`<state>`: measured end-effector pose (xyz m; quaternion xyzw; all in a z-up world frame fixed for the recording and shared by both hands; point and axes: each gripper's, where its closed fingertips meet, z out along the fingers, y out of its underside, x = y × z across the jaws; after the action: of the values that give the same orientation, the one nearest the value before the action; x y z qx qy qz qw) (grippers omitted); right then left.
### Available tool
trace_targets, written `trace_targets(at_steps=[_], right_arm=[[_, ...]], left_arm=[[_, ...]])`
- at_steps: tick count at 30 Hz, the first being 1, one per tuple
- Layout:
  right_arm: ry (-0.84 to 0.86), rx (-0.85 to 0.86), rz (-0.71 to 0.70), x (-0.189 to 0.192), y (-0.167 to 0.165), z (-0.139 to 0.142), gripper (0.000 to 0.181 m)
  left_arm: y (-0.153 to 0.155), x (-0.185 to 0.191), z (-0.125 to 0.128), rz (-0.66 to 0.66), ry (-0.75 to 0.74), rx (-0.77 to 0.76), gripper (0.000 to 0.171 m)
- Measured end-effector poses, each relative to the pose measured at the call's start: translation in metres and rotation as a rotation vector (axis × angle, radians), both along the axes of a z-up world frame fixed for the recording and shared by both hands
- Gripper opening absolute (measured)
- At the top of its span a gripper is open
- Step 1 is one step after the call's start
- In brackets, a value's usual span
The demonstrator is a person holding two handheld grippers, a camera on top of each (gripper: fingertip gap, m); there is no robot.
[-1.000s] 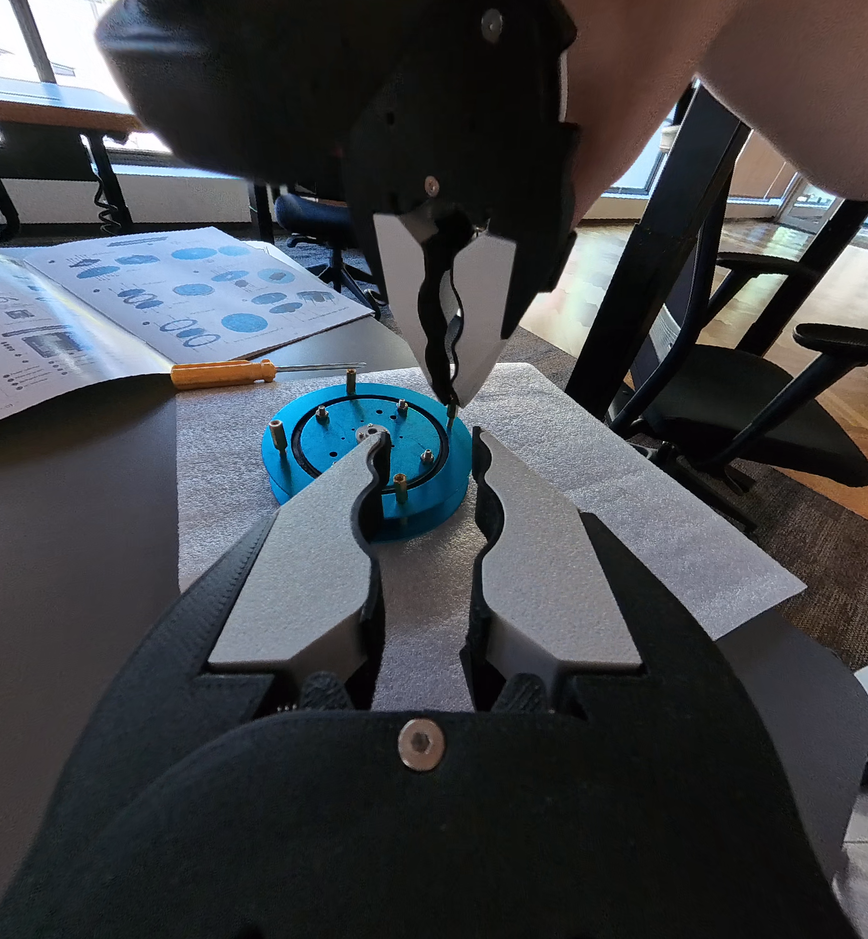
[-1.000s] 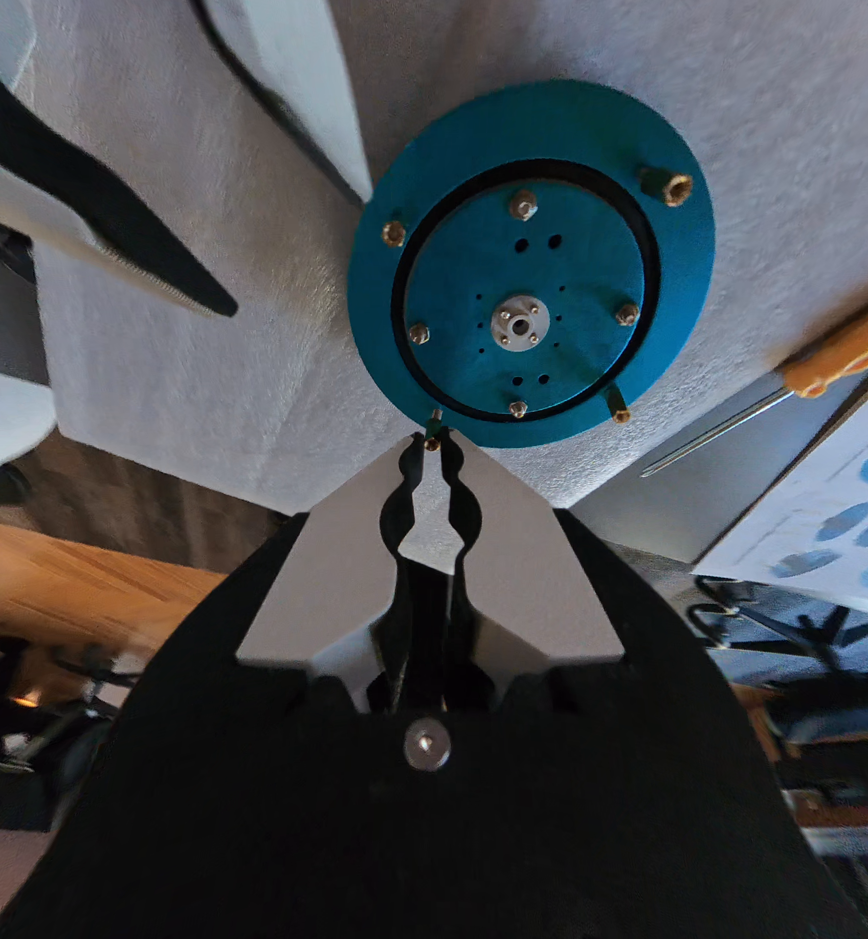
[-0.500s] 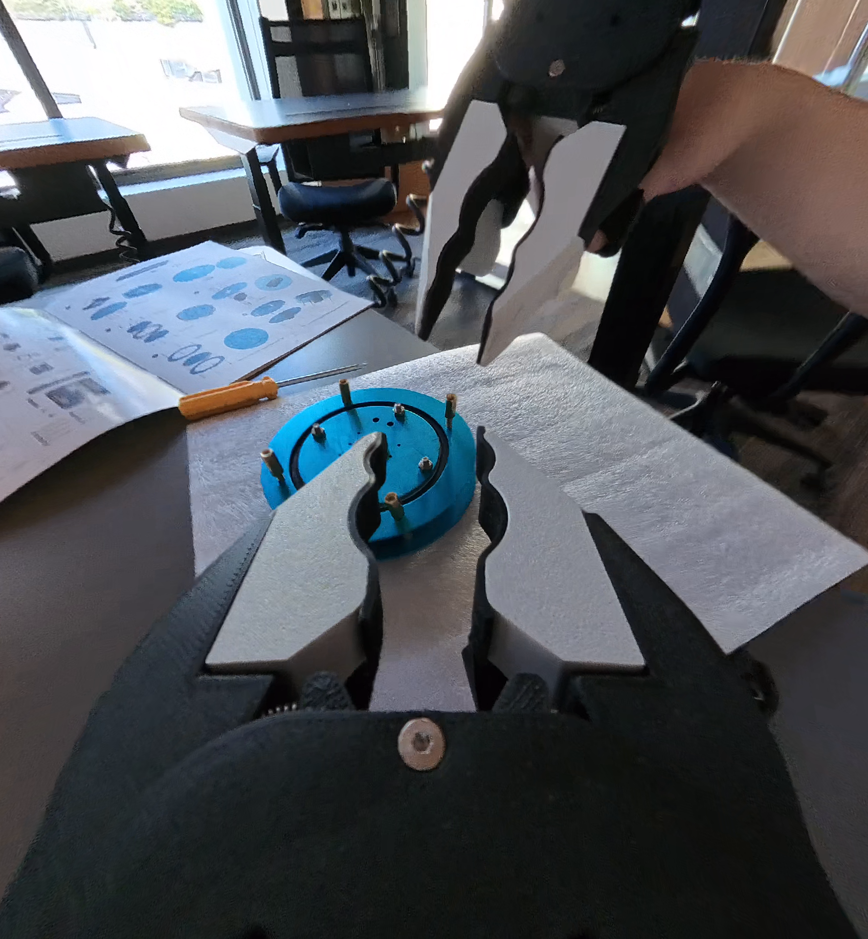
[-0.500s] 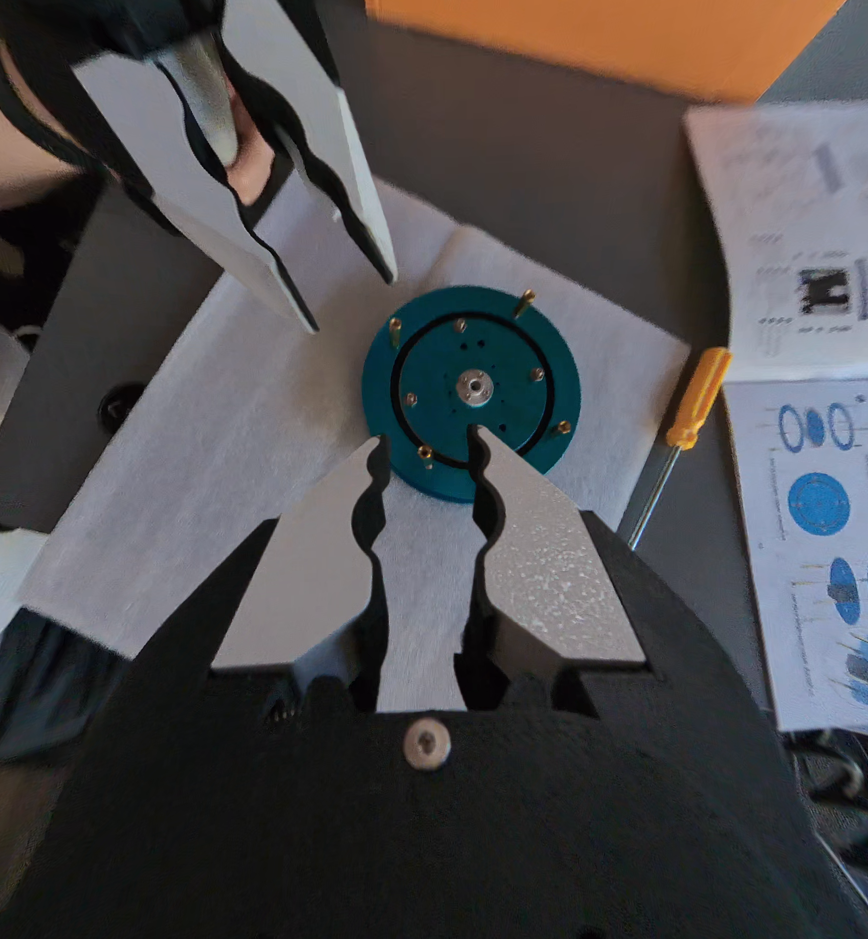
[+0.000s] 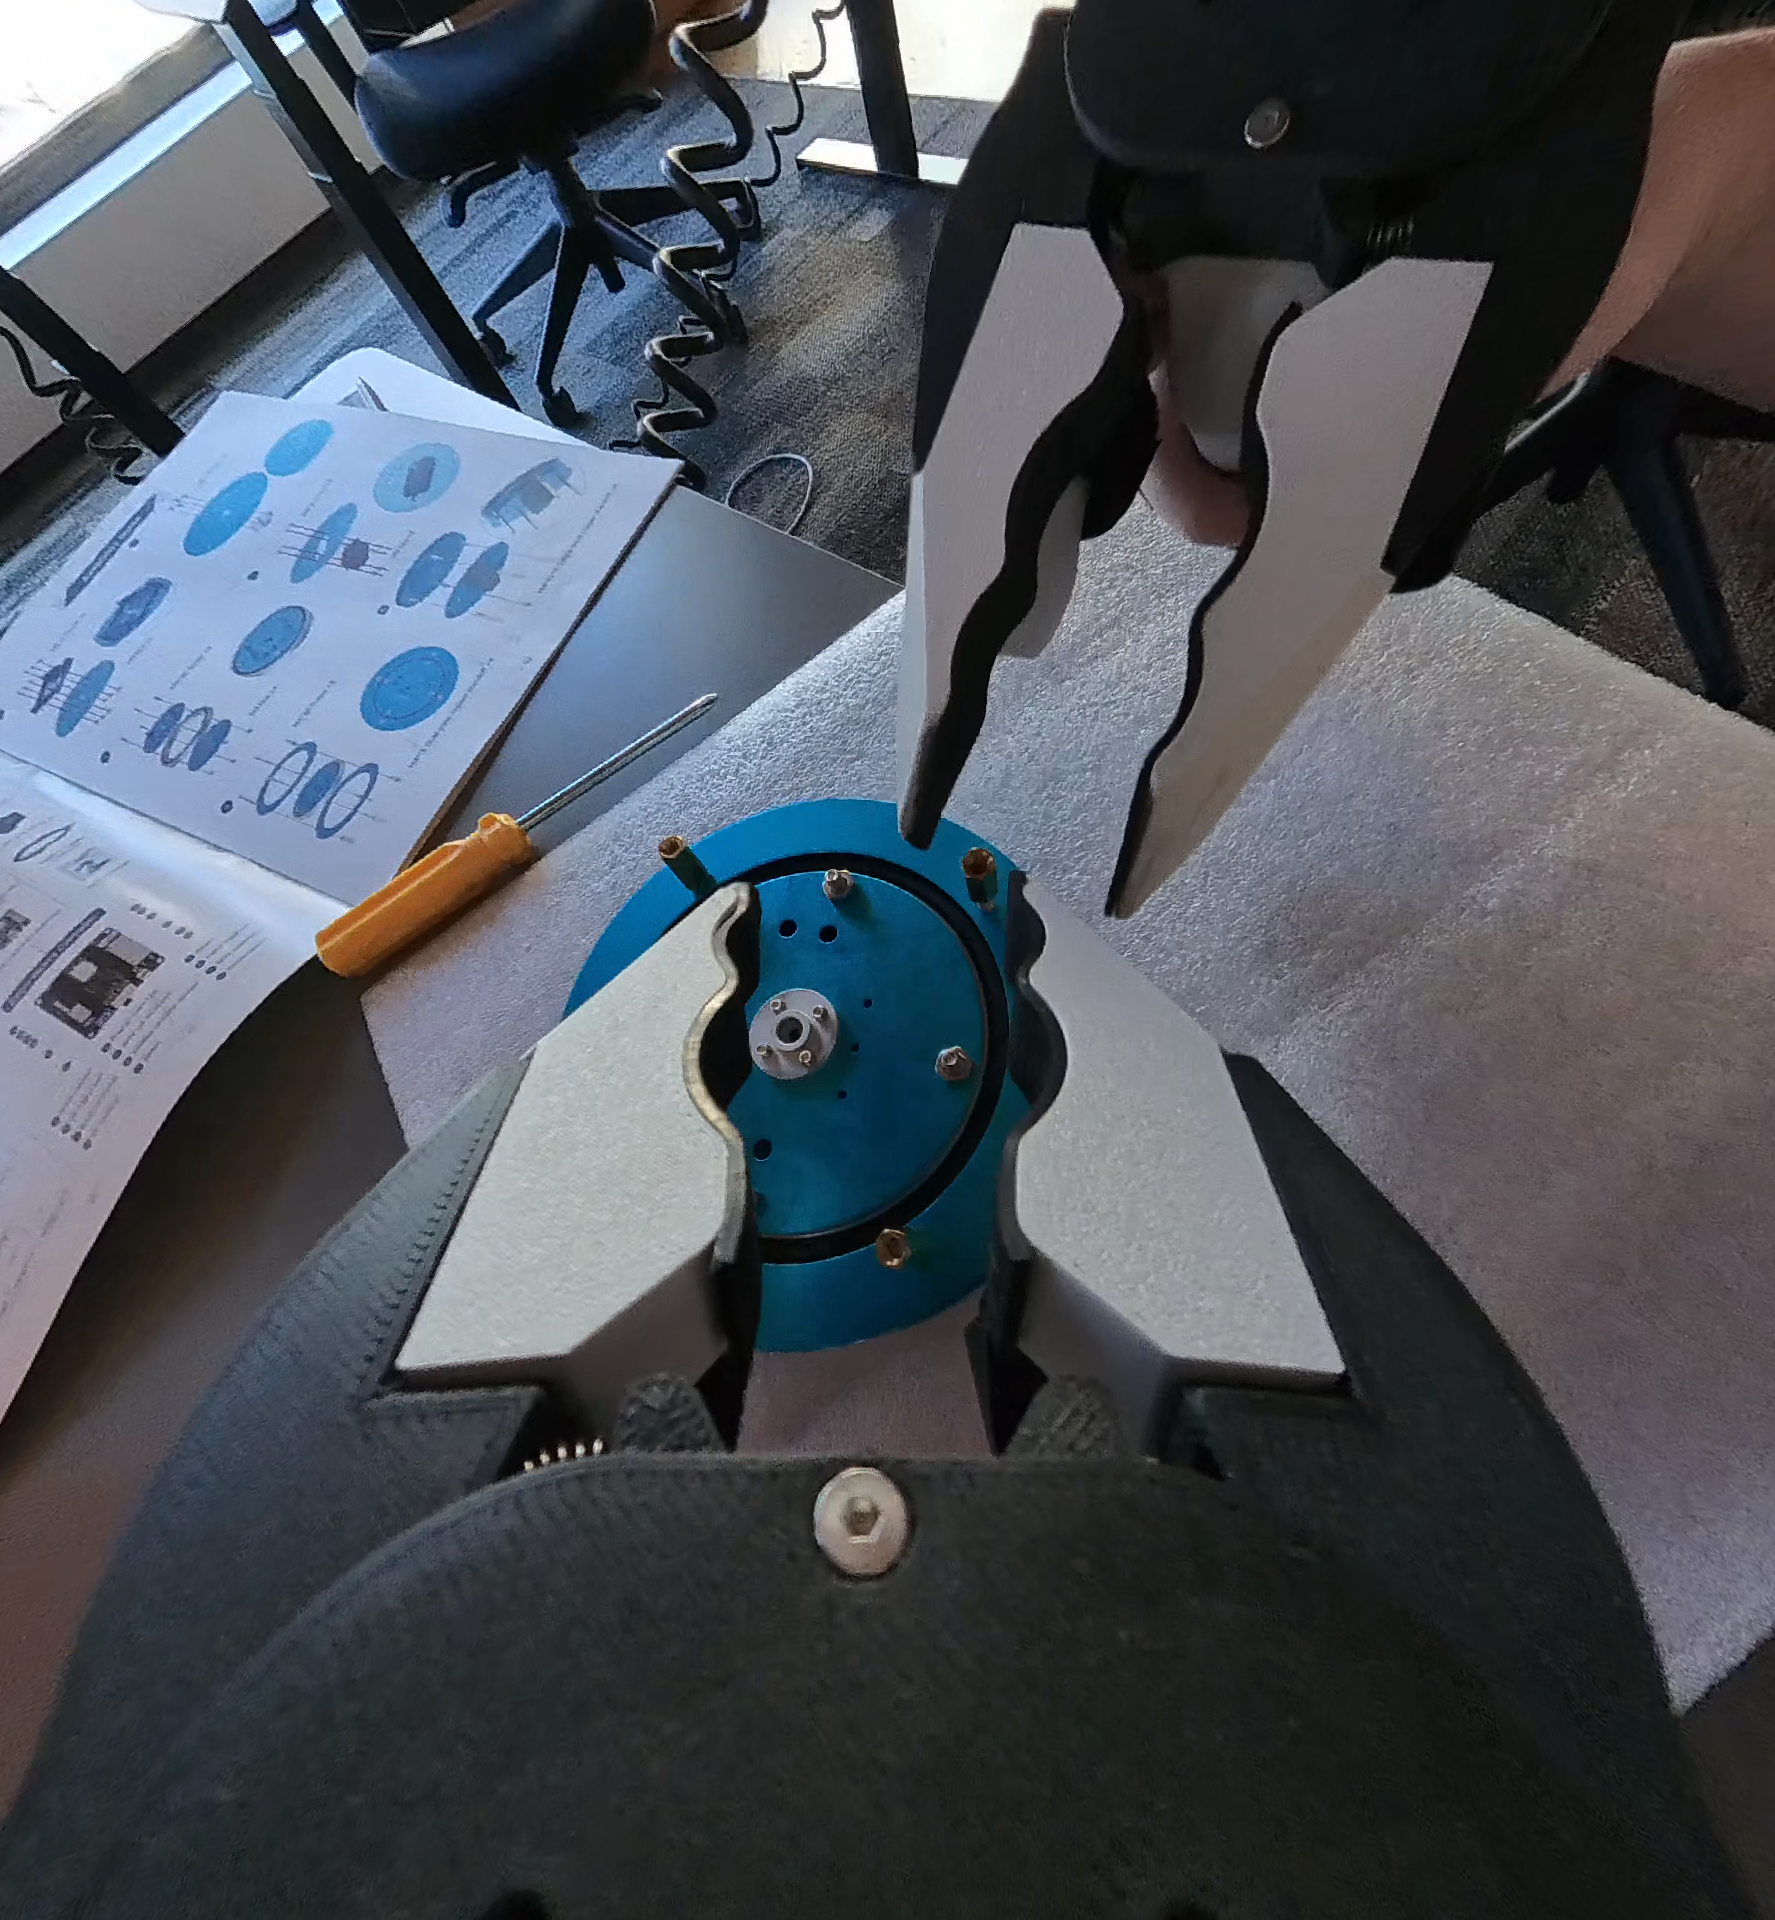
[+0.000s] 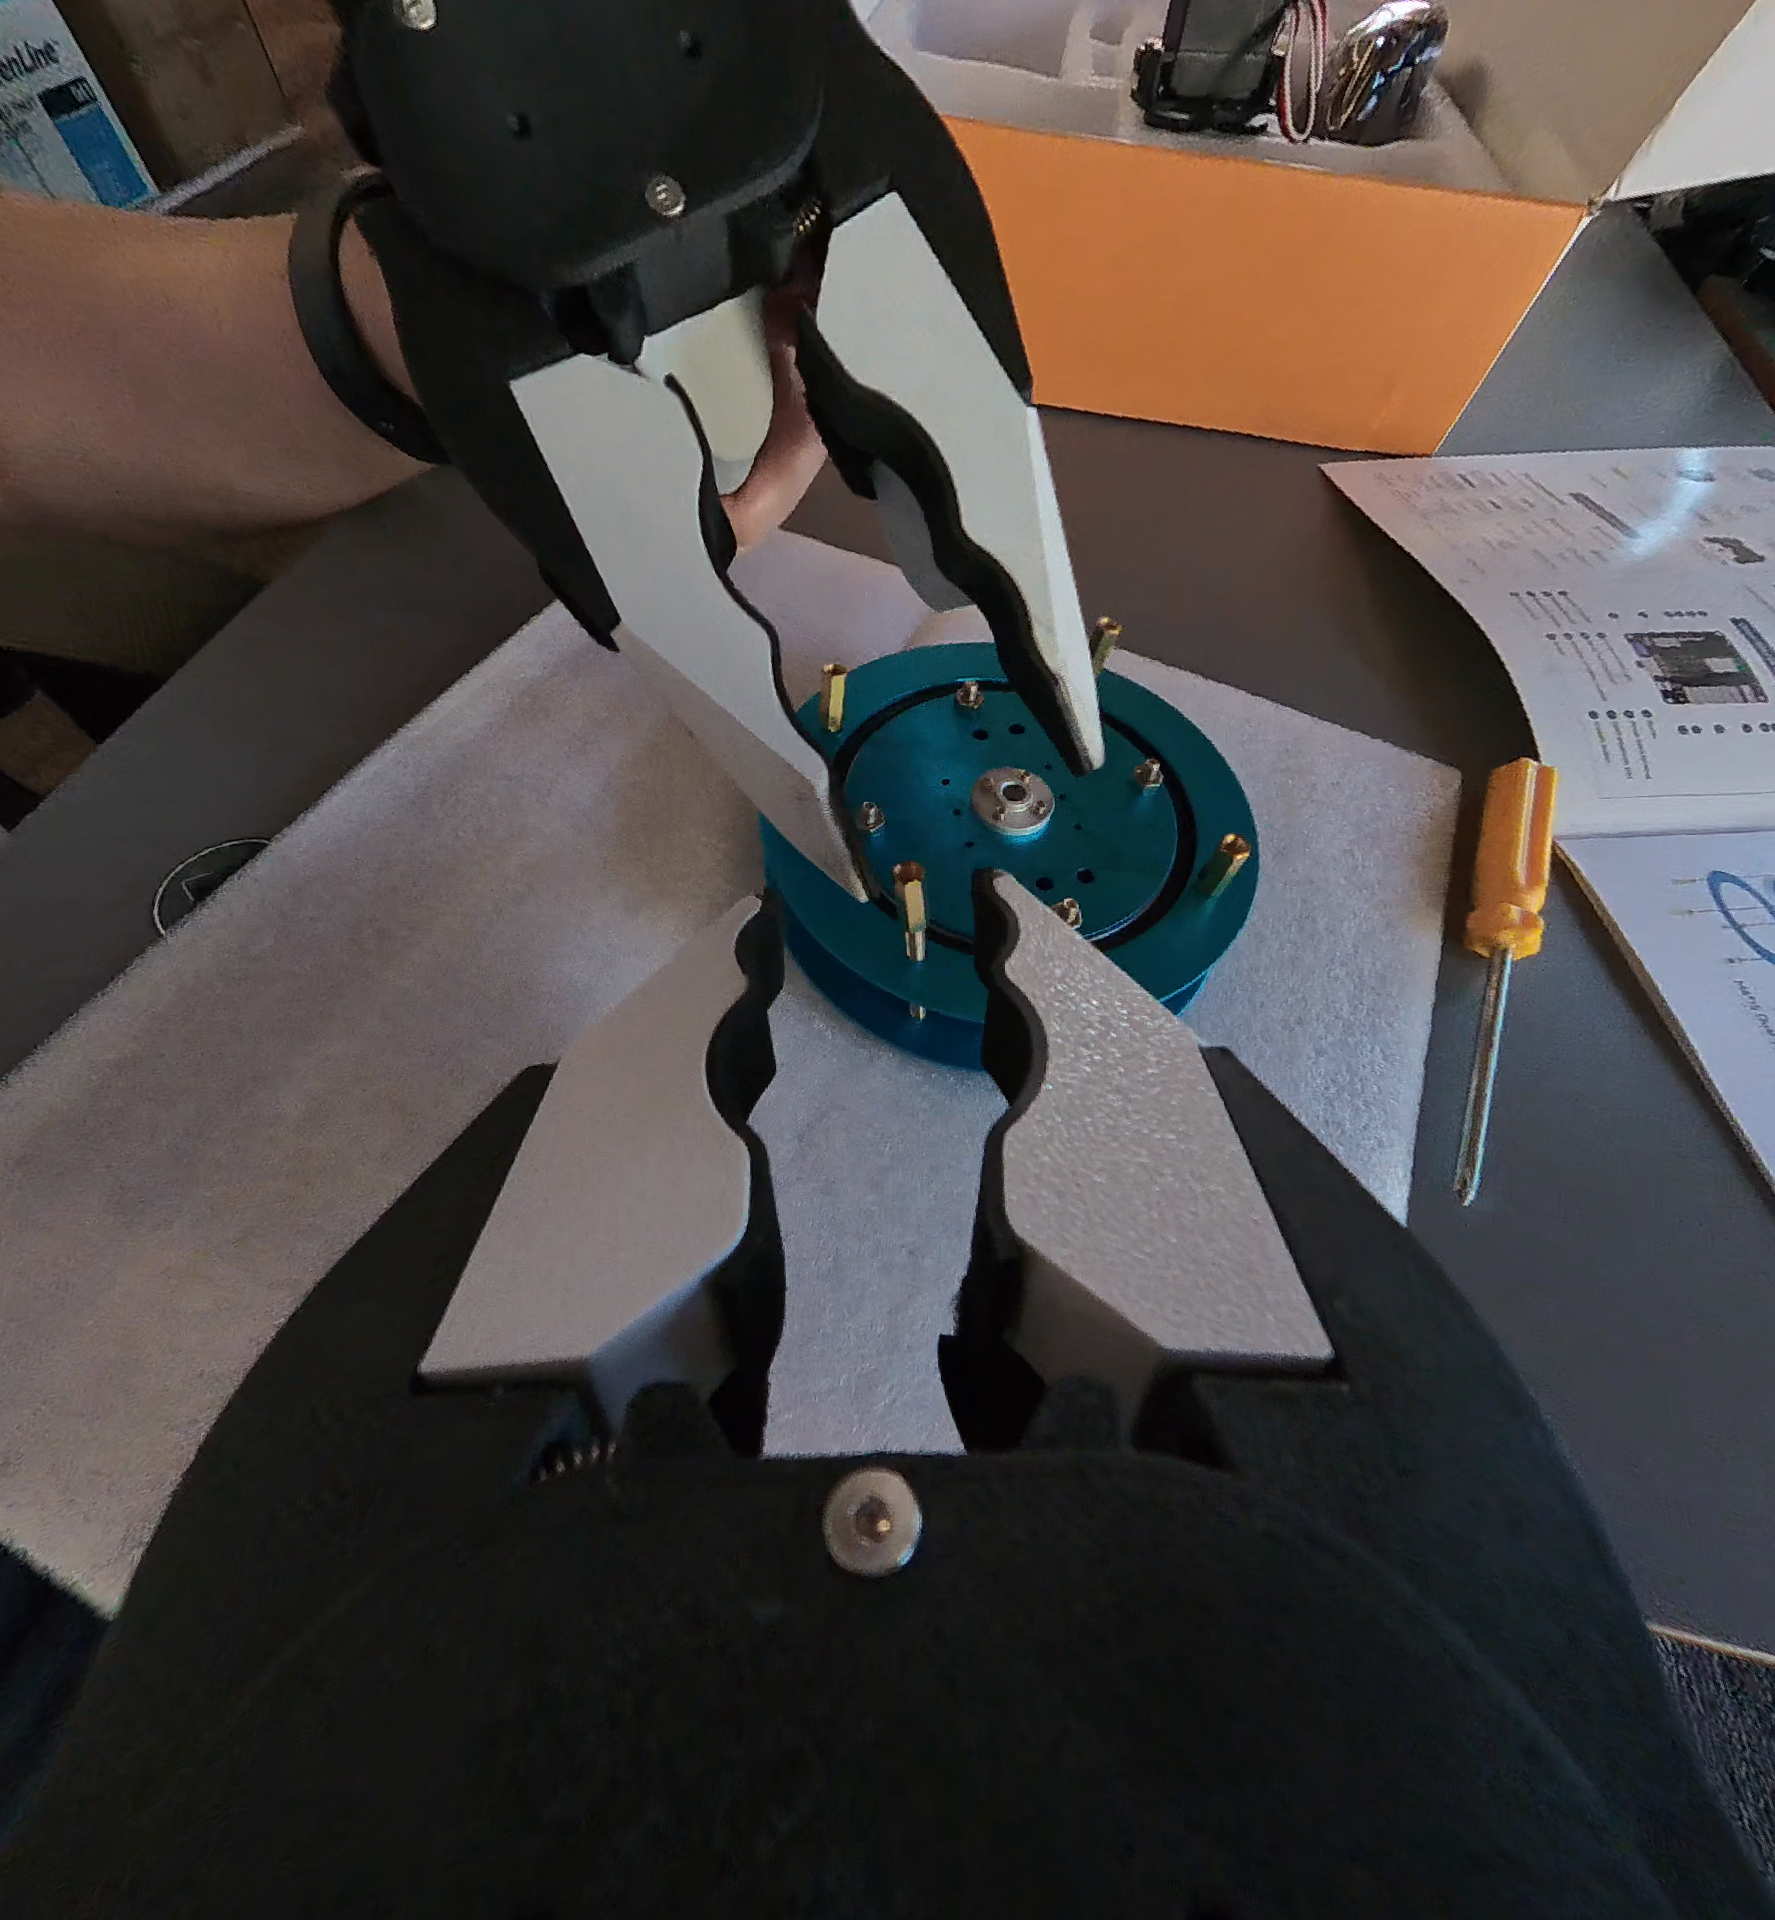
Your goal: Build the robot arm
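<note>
Over blue disc, both fingers apart.

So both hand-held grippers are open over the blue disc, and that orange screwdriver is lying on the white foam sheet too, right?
Not quite. The orange screwdriver lies on the dark table, beside the white foam sheet, as the right wrist view shows. Both hand-held grippers, left and right, are indeed open over the blue disc.

Daylight is falling across grey patterned carpet at the top of the left wrist view, where a black swivel chair is standing between black desk legs.
</note>
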<state>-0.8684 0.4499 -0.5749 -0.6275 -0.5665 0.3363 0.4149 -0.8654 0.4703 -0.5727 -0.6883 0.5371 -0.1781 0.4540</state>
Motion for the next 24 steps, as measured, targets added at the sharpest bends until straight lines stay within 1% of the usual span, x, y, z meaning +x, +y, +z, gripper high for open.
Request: trace_targets(at_steps=[7, 12, 16, 19, 24], right_arm=[[0.022, -0.034, 0.022, -0.003, 0.0, -0.003, 0.029], [0.038, -0.047, 0.002, -0.001, -0.001, -0.002, 0.028], [0.031, -0.048, -0.025, 0.004, -0.001, -0.003, 0.028], [0.063, -0.054, -0.044, 0.007, 0.0, 0.002, 0.027], [0.07, -0.08, -0.044, 0.003, -0.001, -0.002, 0.028]], left_arm=[[0.006, 0.002, 0.0, -0.008, 0.014, -0.011, 0.045], [0.007, 0.003, -0.001, -0.013, 0.025, -0.017, 0.046], [0.011, -0.002, -0.003, 0.011, 0.042, -0.013, 0.045], [0.009, -0.005, -0.005, 0.012, 0.062, -0.016, 0.045], [0.002, 0.002, -0.002, -0.01, 0.01, -0.049, 0.045]])
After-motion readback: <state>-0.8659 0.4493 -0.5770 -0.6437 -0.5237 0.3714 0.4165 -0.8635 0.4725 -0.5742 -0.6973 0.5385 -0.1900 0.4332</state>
